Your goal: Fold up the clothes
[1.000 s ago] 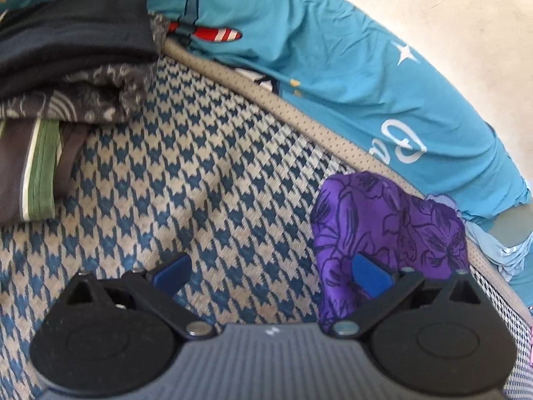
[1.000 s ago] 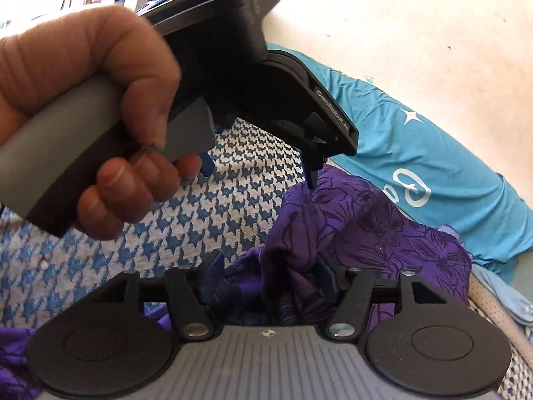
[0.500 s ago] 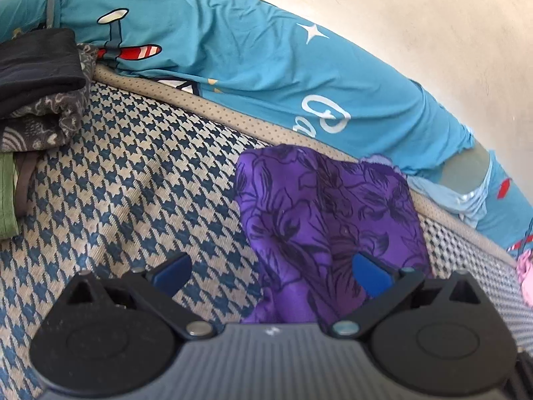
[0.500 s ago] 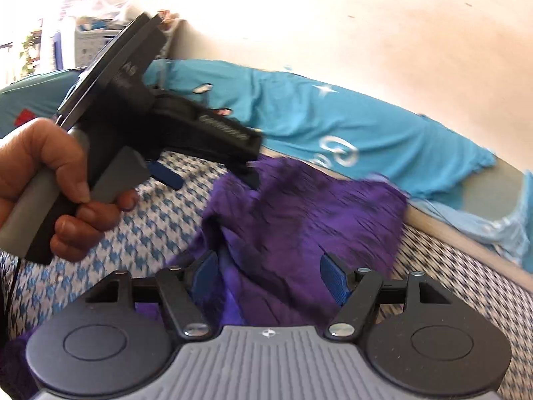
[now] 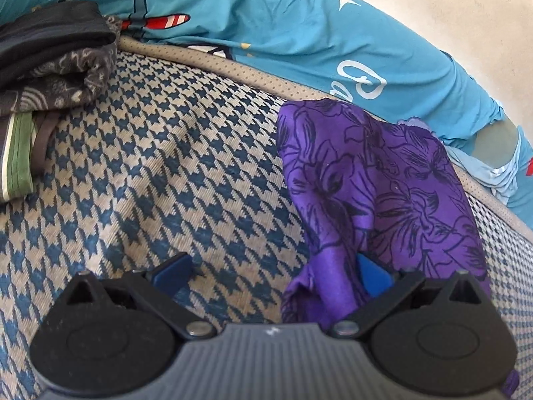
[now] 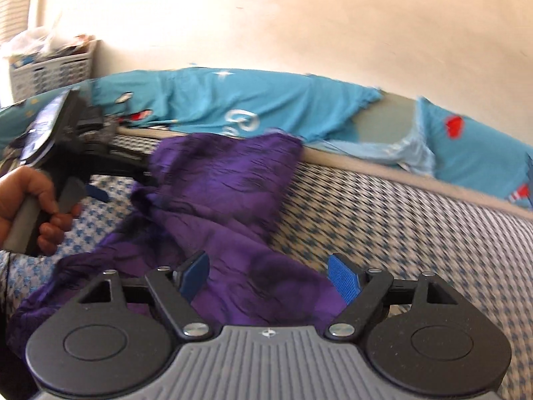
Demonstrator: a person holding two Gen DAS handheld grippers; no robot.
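On the houndstooth mattress (image 5: pixel 160 153) lay a purple floral garment (image 5: pixel 376 180), crumpled and spread toward the mattress's piped edge, next to the teal printed sheet (image 5: pixel 299 33). The left gripper (image 5: pixel 271 271) had its blue pads spread wide; the cloth draped around its right-side pad (image 5: pixel 371 275), while the other pad hung over bare mattress, so nothing was pinched between them. In the right wrist view, the right gripper (image 6: pixel 269 275) also stood wide apart above a lower part of the garment (image 6: pixel 233 180), without clamping it. A hand (image 6: pixel 23 206) gripped the left gripper's grey handle at that view's left edge, its nose meeting the raised cloth. A stack of folded dark clothes (image 5: pixel 50 53) sat at the mattress's far left. A white basket (image 6: pixel 50 66) stood by the wall (image 6: pixel 266 16).
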